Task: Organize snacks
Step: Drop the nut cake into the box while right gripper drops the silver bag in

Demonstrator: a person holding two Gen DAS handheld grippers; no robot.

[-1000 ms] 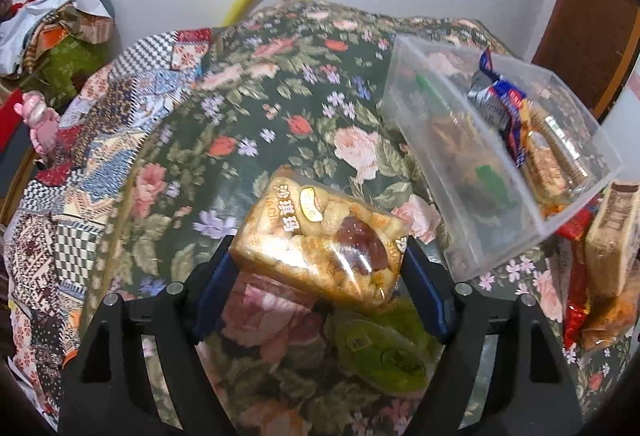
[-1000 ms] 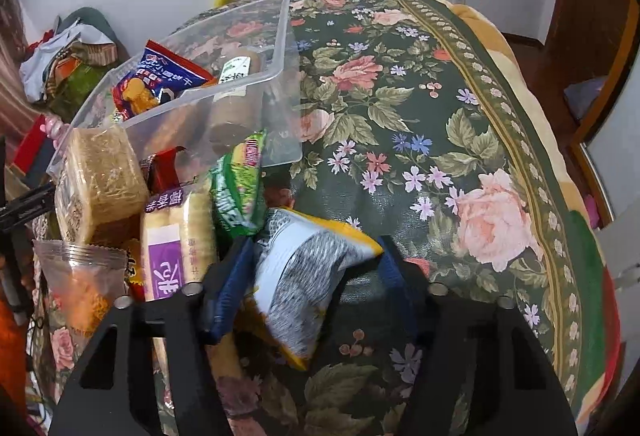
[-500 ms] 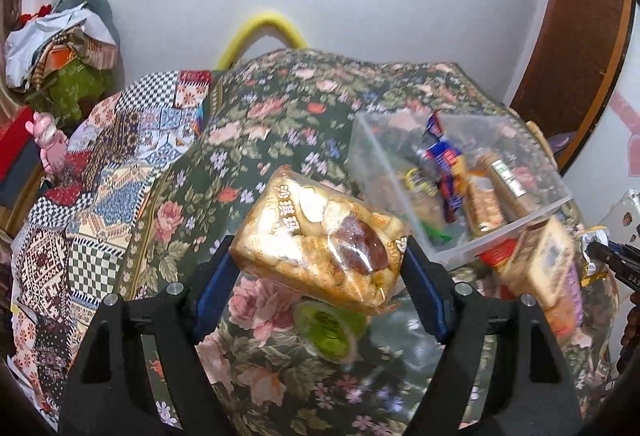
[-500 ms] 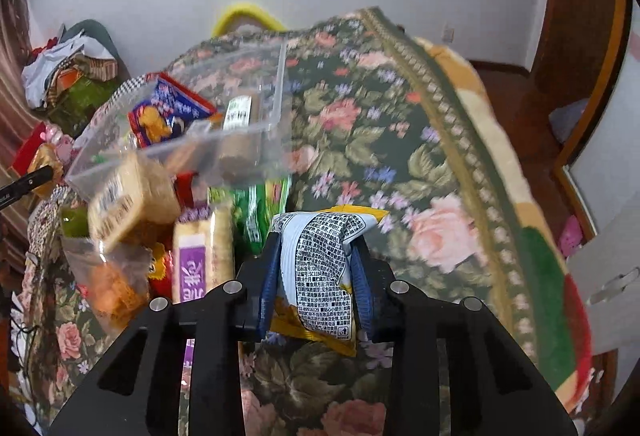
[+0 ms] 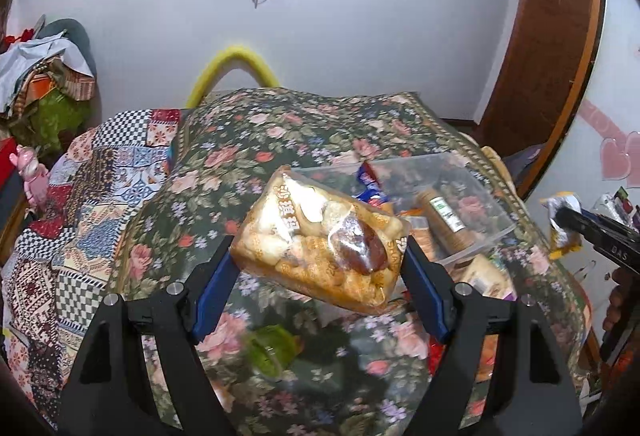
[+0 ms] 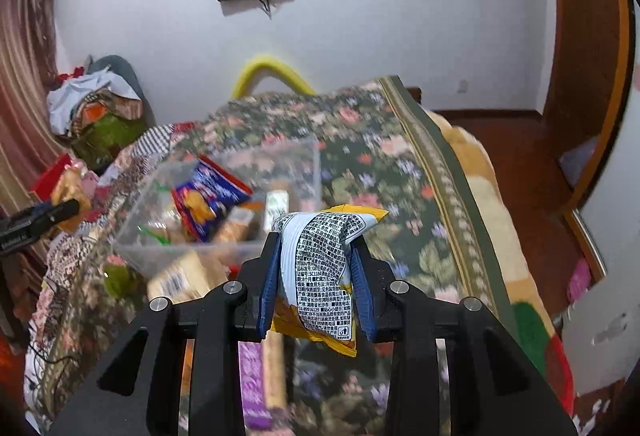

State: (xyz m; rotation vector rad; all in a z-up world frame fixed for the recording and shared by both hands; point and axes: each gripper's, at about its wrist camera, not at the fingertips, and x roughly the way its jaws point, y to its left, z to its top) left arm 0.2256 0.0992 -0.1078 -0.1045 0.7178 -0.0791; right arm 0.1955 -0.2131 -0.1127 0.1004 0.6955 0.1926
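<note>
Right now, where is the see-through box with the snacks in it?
The see-through box sits on the flowery blanket, ahead-left of the right tool in its view; in the left view it's right of the left tool.

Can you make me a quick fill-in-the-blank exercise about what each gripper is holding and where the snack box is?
1. The left gripper is shut on a clear ____ of pastry snacks.
2. The right gripper pinches a crumpled packet whose edges are ____.
3. The clear plastic box rests on a ____-patterned blanket.
4. In the box, the chip bag is mostly ____.

Missing words: bag; yellow; floral; blue
</note>
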